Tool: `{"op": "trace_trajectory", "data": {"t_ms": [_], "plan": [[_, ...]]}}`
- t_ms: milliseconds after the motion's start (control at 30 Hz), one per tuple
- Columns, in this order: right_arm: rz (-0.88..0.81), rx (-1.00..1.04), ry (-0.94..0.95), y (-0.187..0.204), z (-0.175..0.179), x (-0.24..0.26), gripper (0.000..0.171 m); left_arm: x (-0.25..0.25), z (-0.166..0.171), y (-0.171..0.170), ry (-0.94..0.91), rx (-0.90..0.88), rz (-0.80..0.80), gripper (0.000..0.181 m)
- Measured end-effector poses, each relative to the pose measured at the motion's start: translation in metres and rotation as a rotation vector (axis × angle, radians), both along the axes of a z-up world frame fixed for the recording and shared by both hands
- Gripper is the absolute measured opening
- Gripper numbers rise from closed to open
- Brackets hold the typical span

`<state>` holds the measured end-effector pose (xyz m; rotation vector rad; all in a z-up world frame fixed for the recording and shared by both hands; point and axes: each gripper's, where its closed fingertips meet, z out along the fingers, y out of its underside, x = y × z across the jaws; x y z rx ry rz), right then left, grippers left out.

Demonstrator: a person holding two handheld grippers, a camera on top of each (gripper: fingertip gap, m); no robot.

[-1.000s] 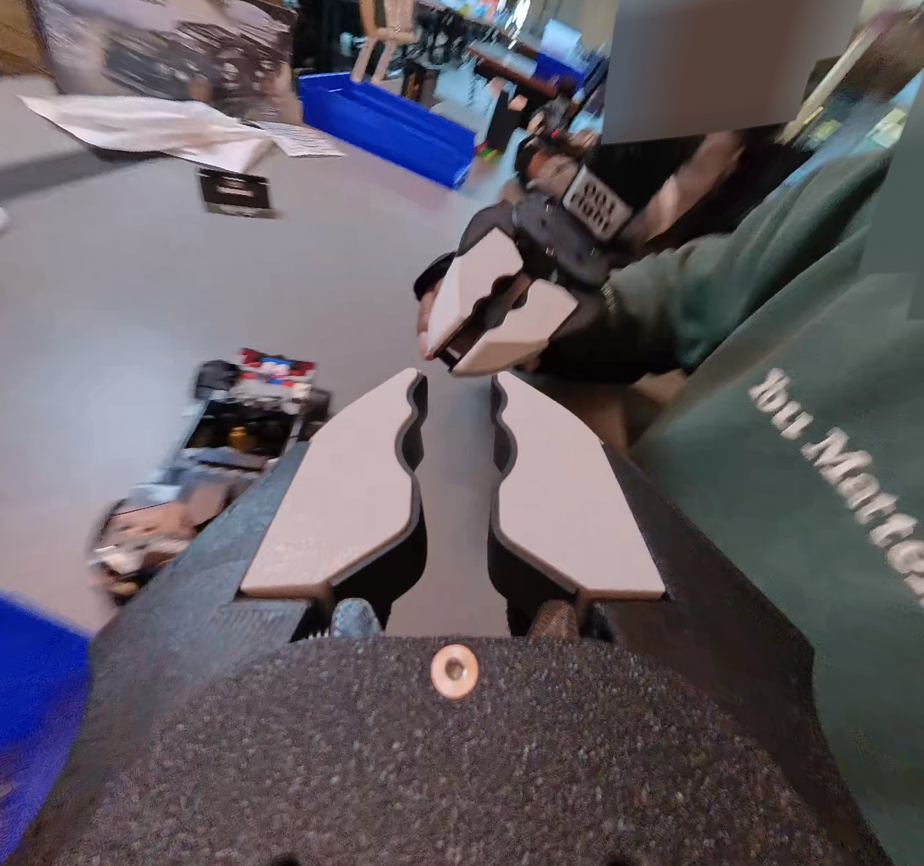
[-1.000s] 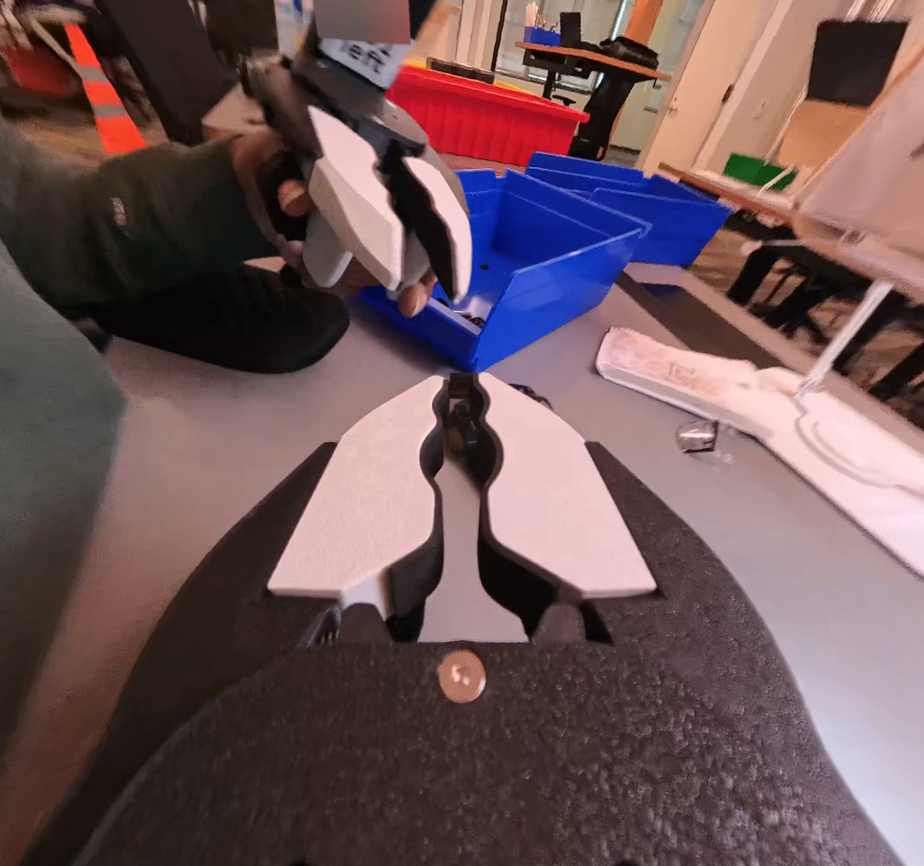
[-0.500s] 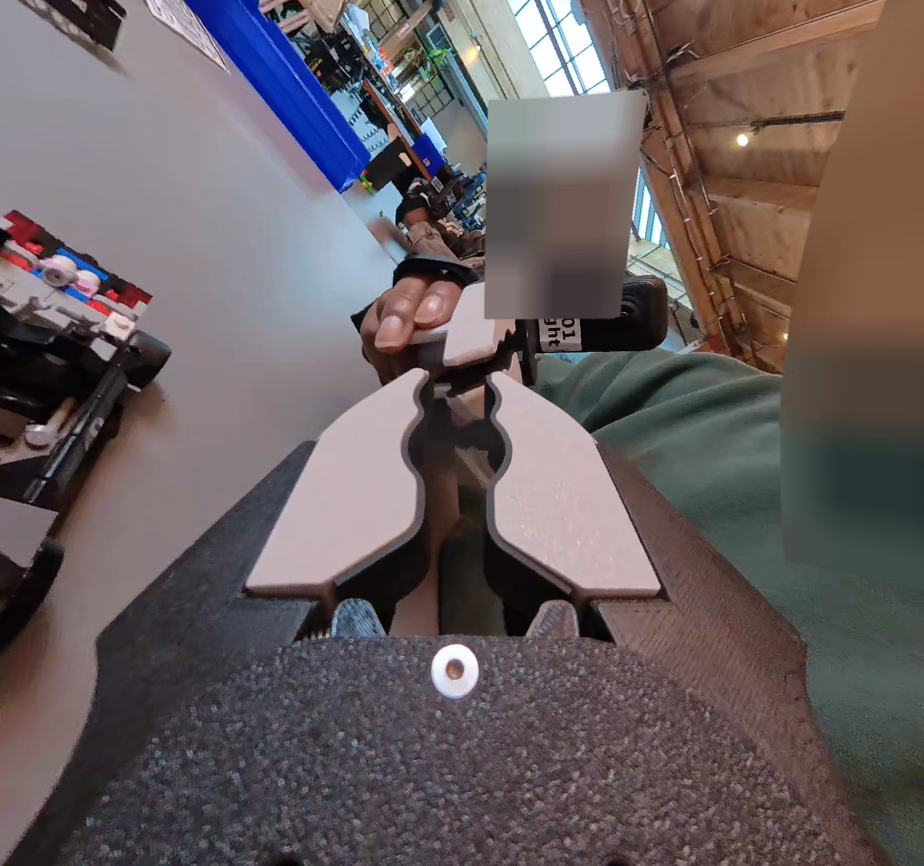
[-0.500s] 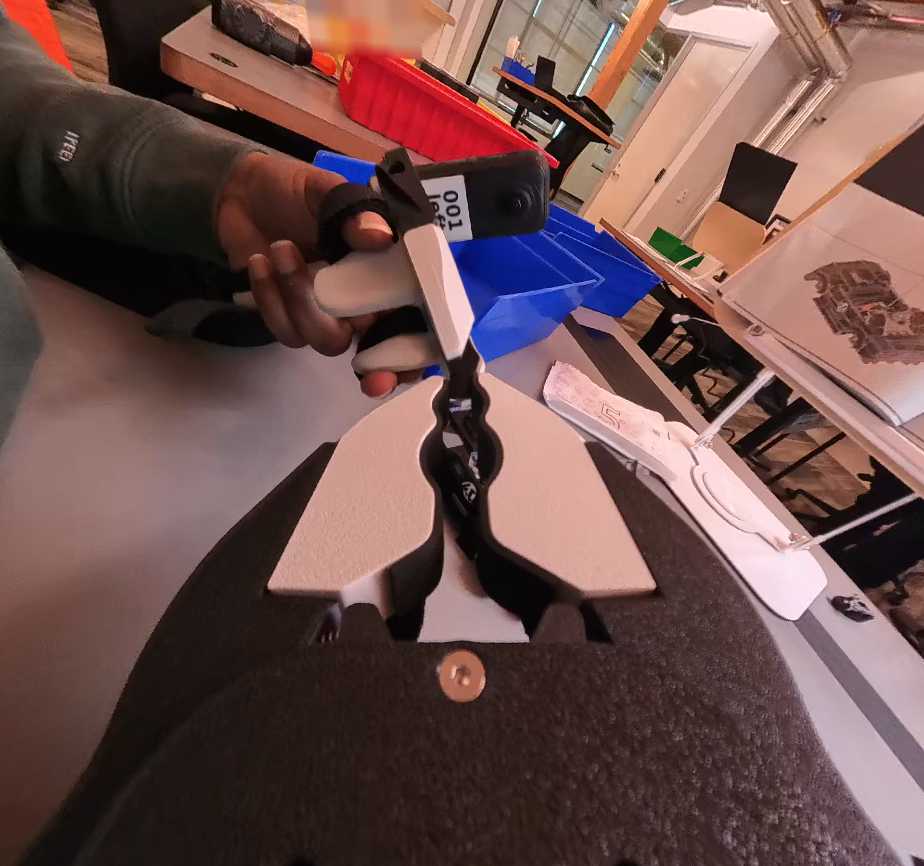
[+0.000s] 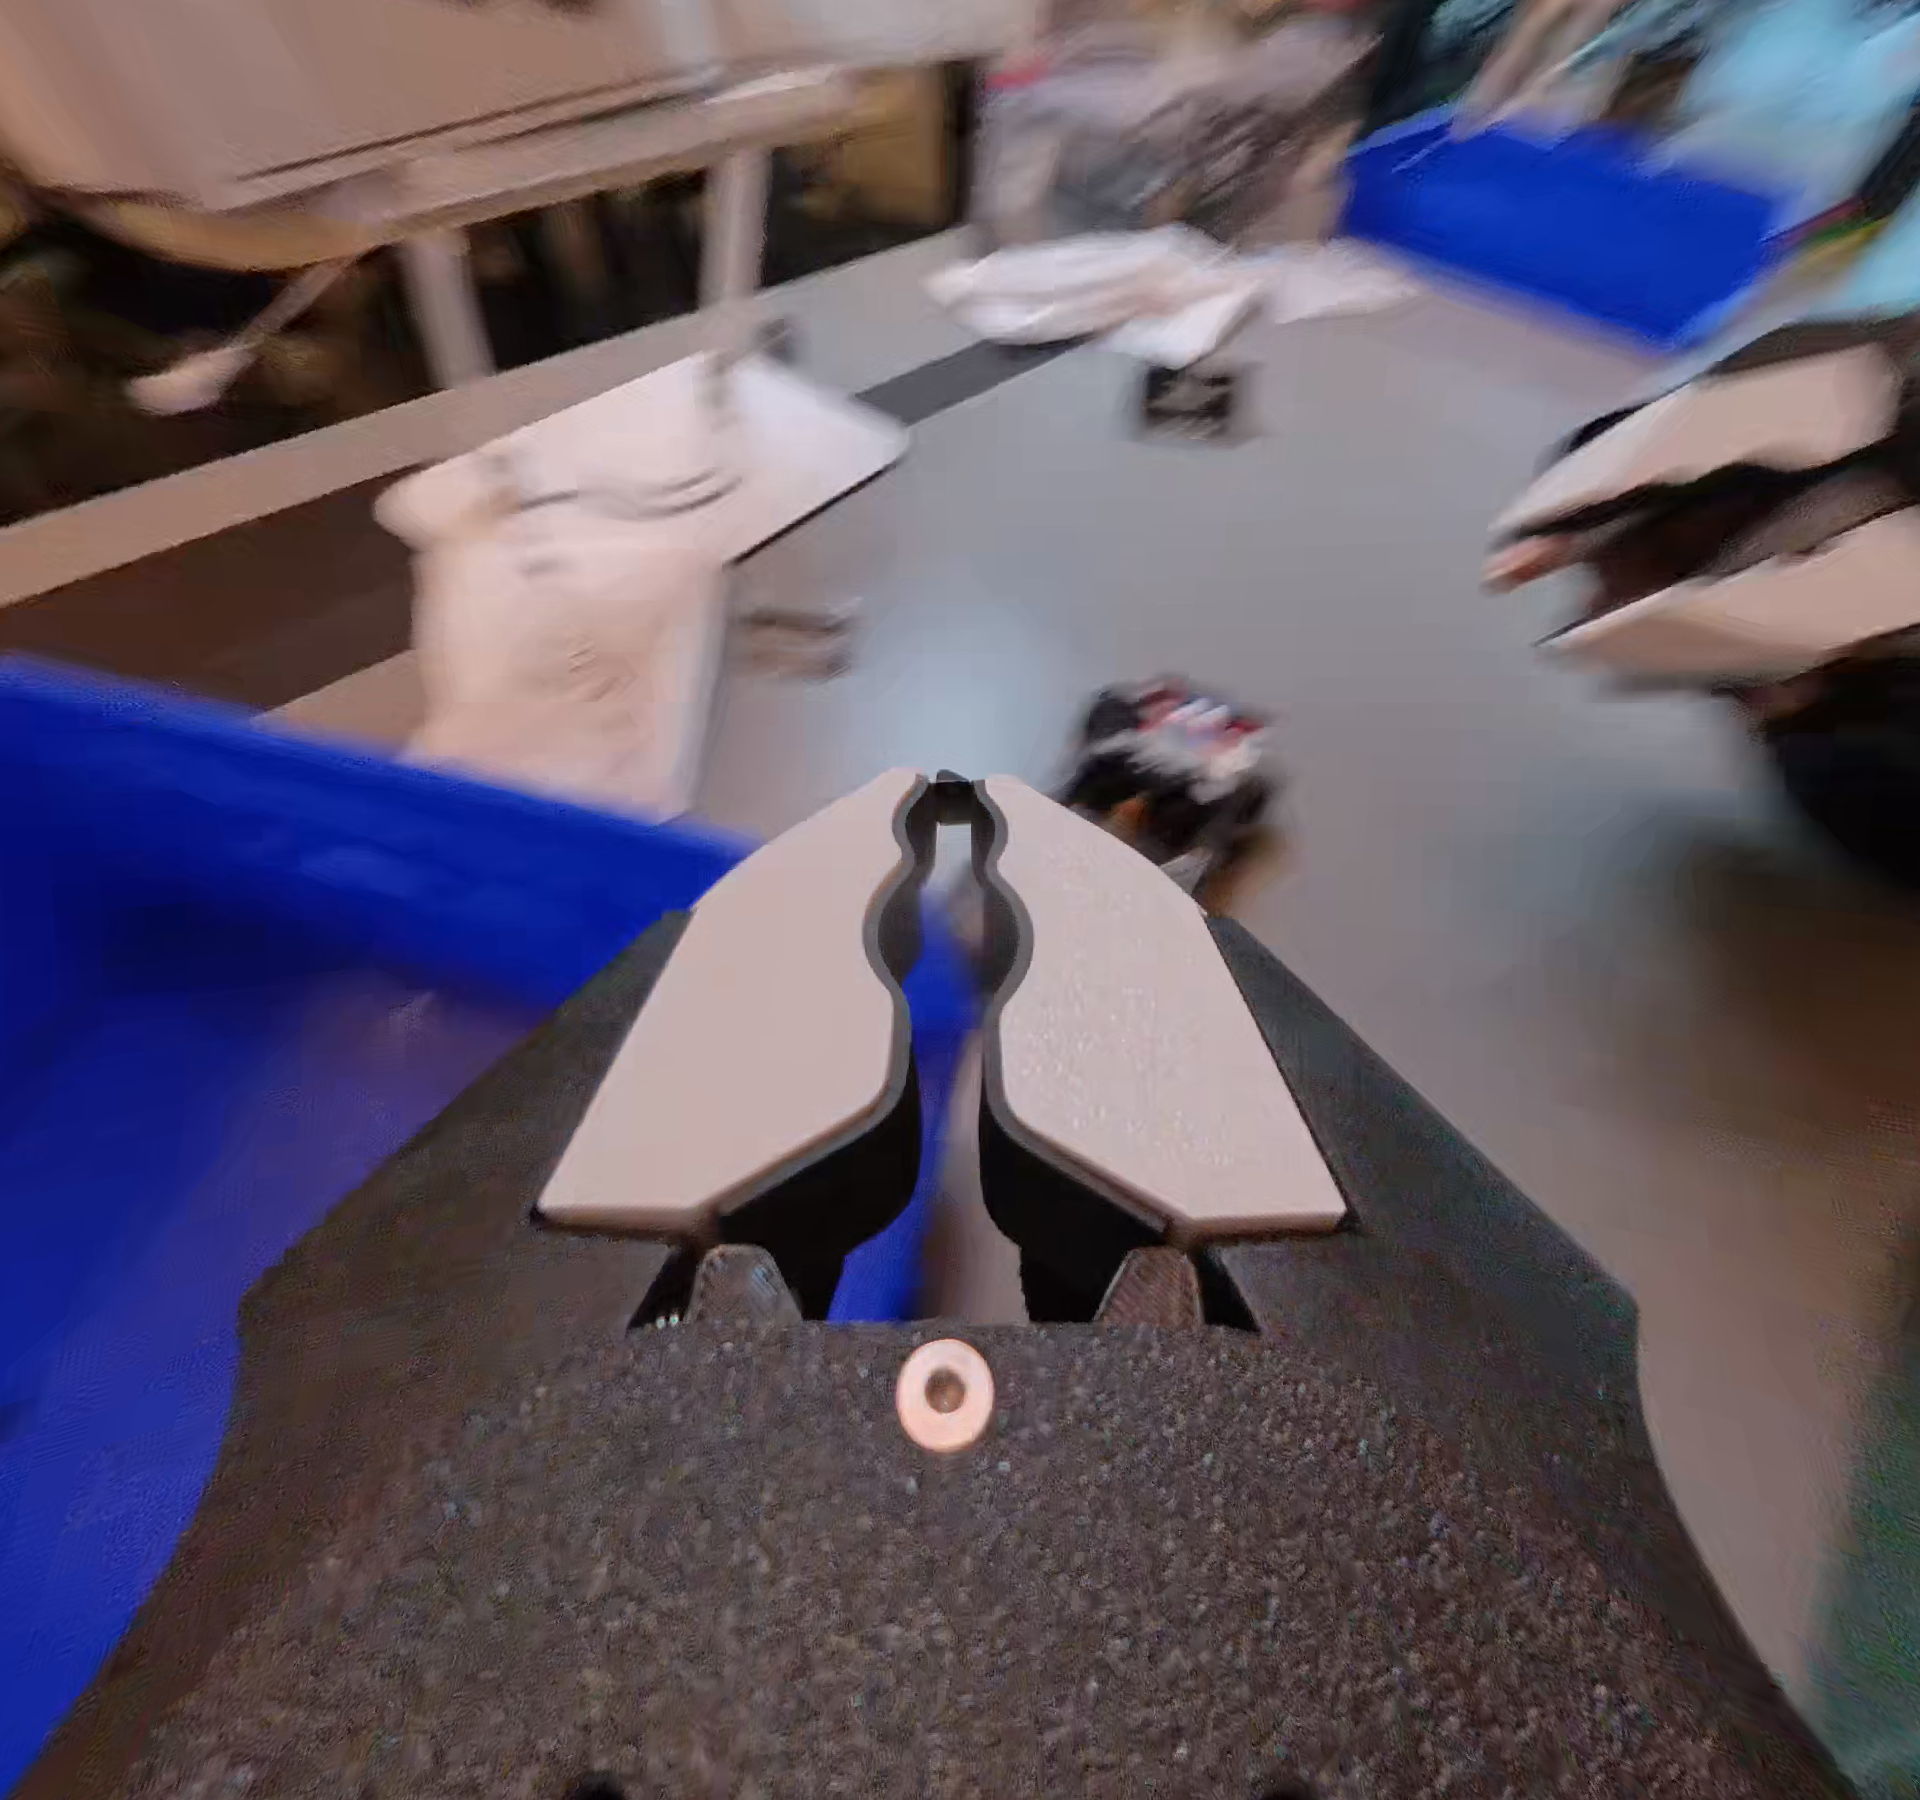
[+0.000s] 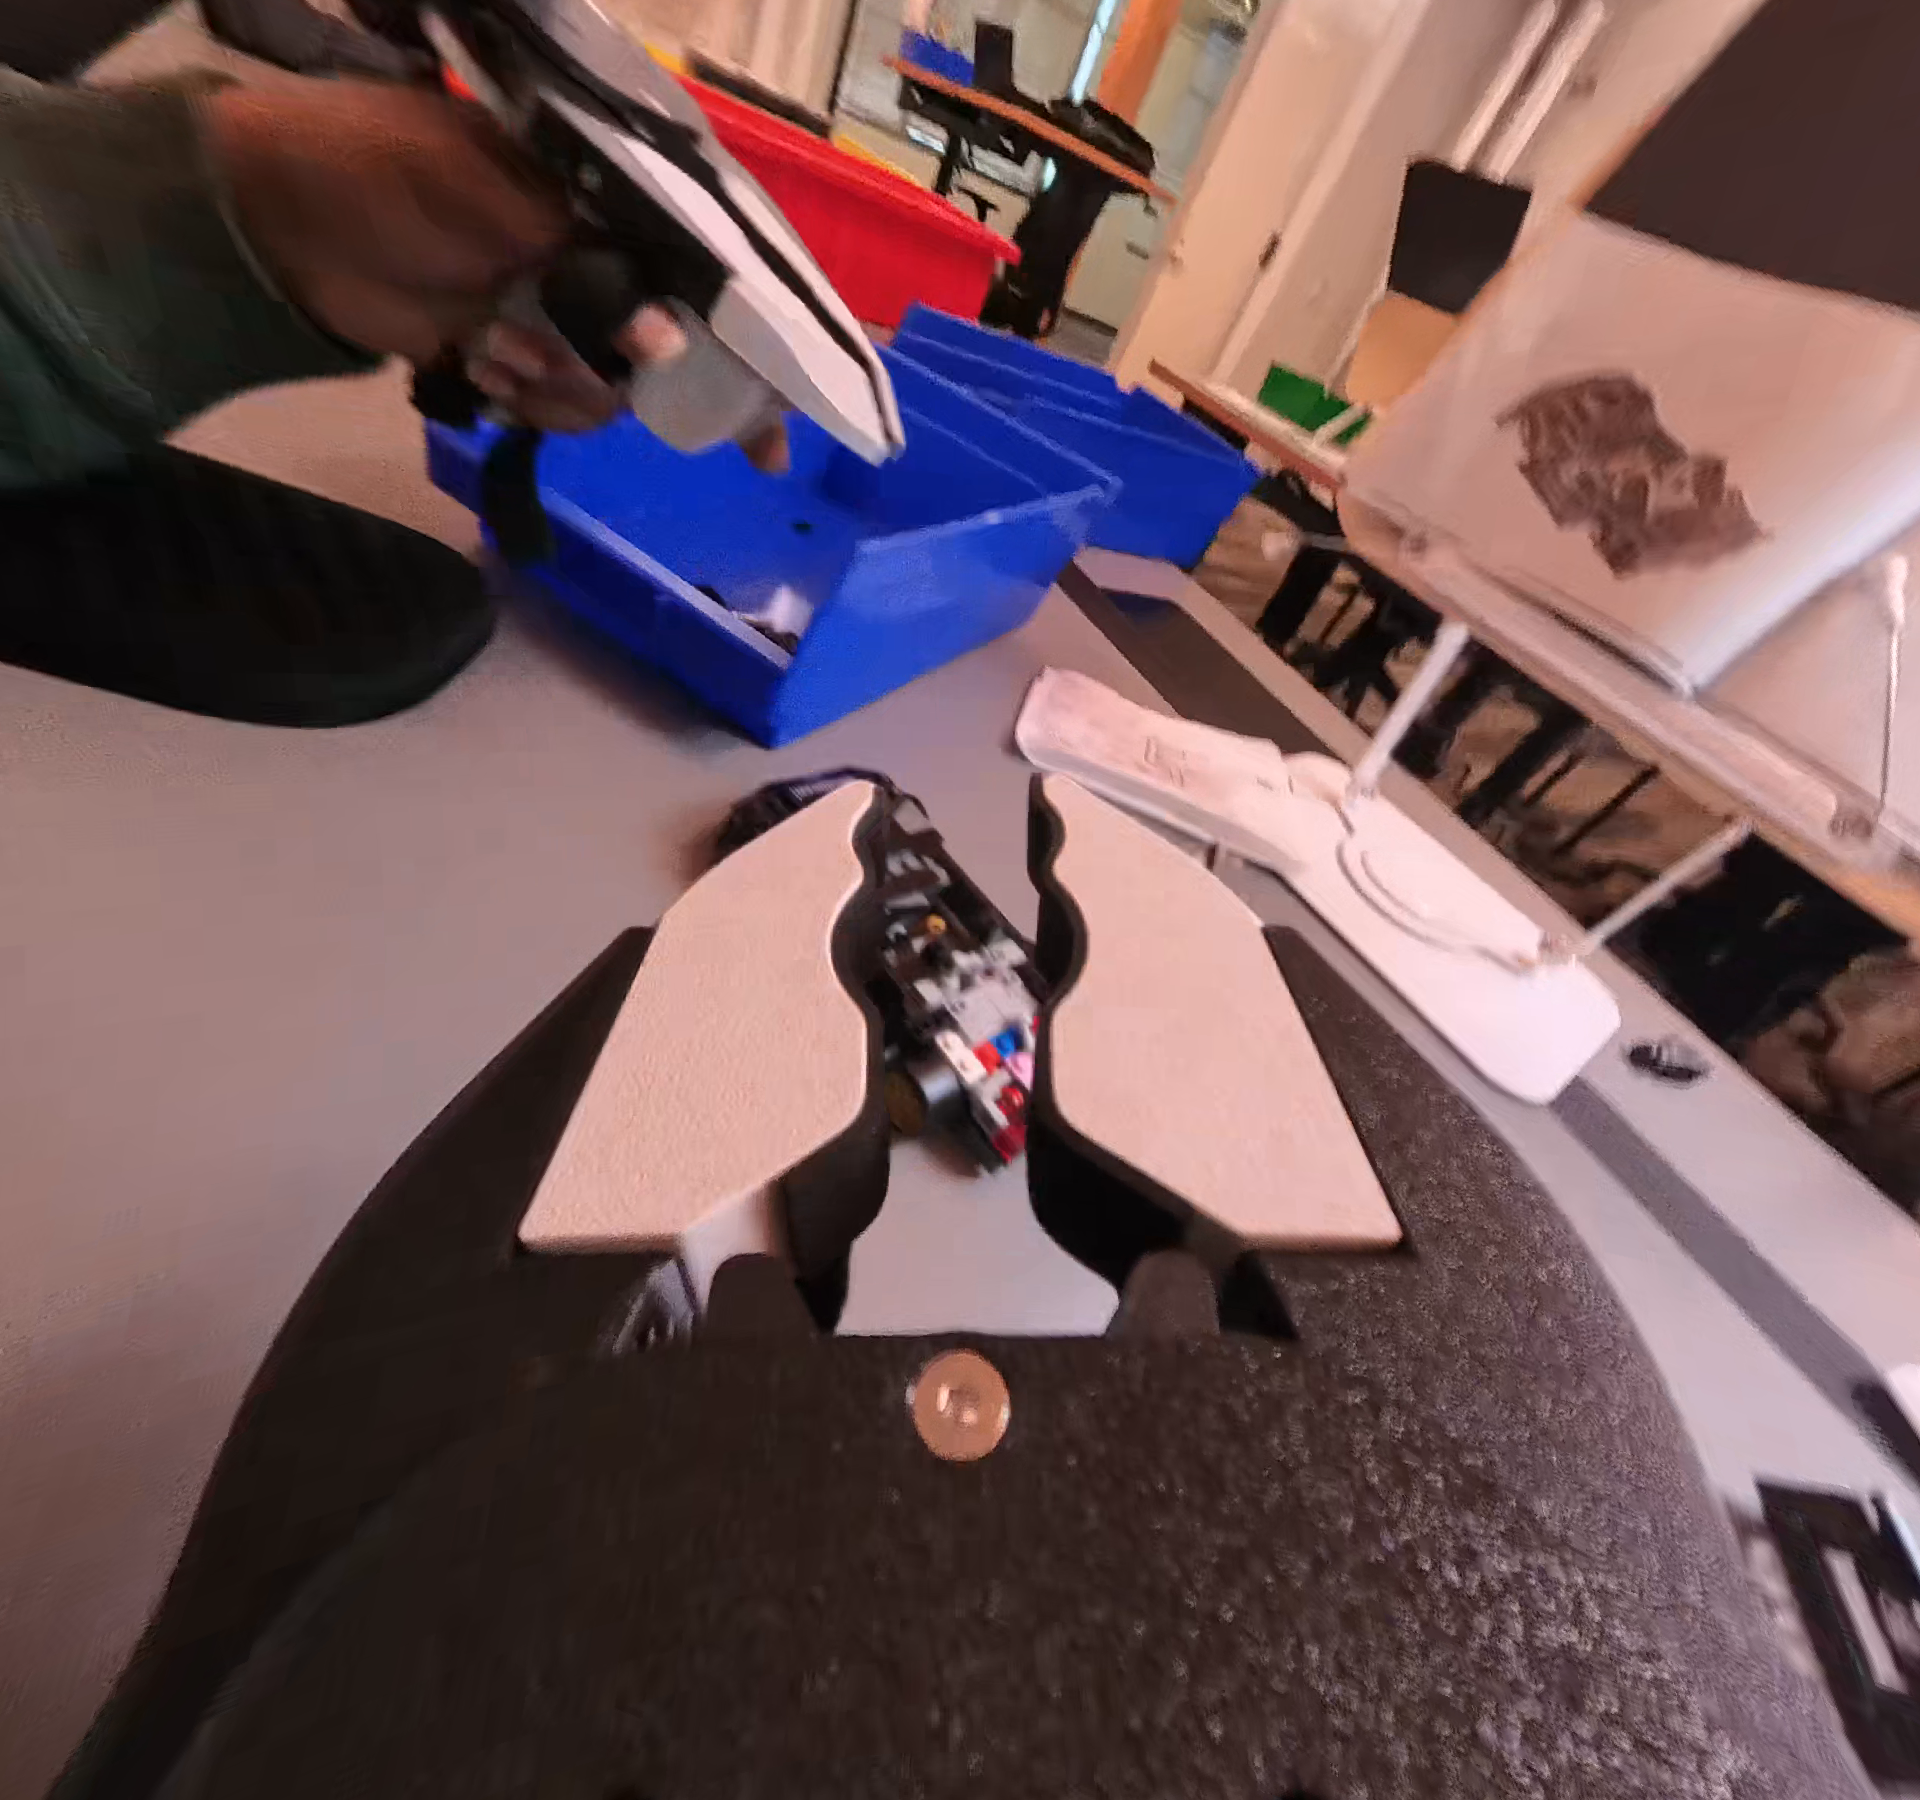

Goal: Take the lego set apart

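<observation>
My left gripper [image 5: 951, 789] is nearly closed on a small black lego piece [image 5: 948, 803] pinched at its fingertips. It hangs beside the blue bin [image 5: 260, 919]. In the right wrist view the left gripper [image 6: 878, 431] is above the blue bin [image 6: 914, 587]. The lego car [image 5: 1164, 774], black with red, white and blue parts, lies on the grey table. My right gripper [image 6: 956, 794] is open above the car [image 6: 956, 981], which shows between its fingers without being pressed. The right gripper also shows at the right edge of the left wrist view [image 5: 1527, 576].
A white paper bag [image 6: 1164, 763] and a white stand with an instruction booklet [image 6: 1455, 919] sit at the table's right edge. More blue bins [image 6: 1122, 441] and a red bin [image 6: 862, 202] stand behind. A person's green sleeve [image 6: 104, 275] is at the left.
The right gripper held the small black piece and passed it to the left gripper, which shut on it. The right gripper opened and moved over the car. The left swung towards the blue bin.
</observation>
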<state>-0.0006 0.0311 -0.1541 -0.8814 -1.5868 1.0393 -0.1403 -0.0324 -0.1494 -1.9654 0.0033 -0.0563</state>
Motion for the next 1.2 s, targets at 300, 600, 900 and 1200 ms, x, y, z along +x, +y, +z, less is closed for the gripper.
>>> {"op": "trace_trajectory", "data": {"t_ms": [300,600,900,1200], "plan": [[-0.035,-0.185,-0.330,0.032,-0.068,-0.011,0.033,-0.037,-0.069,-0.028,-0.056,-0.313,0.088,0.056],[-0.070,-0.257,-0.428,0.050,-0.080,-0.030,0.023,-0.018,-0.049,-0.018,0.035,-0.175,-0.015,0.057],[-0.012,-0.254,-0.637,0.047,-0.105,-0.049,0.016,0.001,-0.024,-0.012,0.138,-0.011,-0.092,0.039],[0.114,-0.316,-0.496,0.032,-0.073,-0.049,0.006,0.038,-0.010,-0.006,0.059,0.130,-0.236,0.023]]}}
